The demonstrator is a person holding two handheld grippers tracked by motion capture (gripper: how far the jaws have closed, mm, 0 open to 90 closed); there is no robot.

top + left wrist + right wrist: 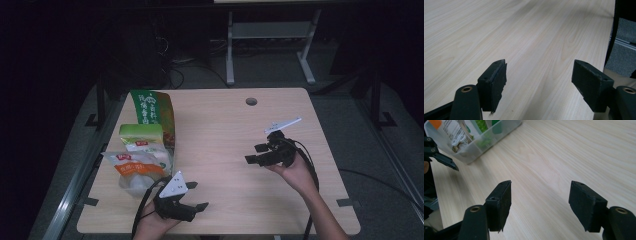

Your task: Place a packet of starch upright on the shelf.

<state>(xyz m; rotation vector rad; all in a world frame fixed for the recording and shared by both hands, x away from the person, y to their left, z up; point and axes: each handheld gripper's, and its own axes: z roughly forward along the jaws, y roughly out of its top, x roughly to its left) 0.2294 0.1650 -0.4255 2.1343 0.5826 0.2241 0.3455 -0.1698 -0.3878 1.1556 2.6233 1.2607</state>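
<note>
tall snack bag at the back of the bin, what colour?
The tall bag is green with white lettering, reddish-brown along one side. High view shows it best.

High view: a fixed camera above the near edge of the desk (225, 125), looking forward and down, far enough to take in the whole top and the floor beyond. Left gripper view: rides on the left gripper (192, 206), low and close to the wood, looking along its fingers (495, 82) across bare desk toward the right edge. Right gripper view: rides on the right gripper (256, 153), equally close, facing across the desk toward the clear tub (486, 141) of food packets (142, 150). Shared: the tub and packets appear in the high and right gripper views; the wooden top appears in all three.
</note>
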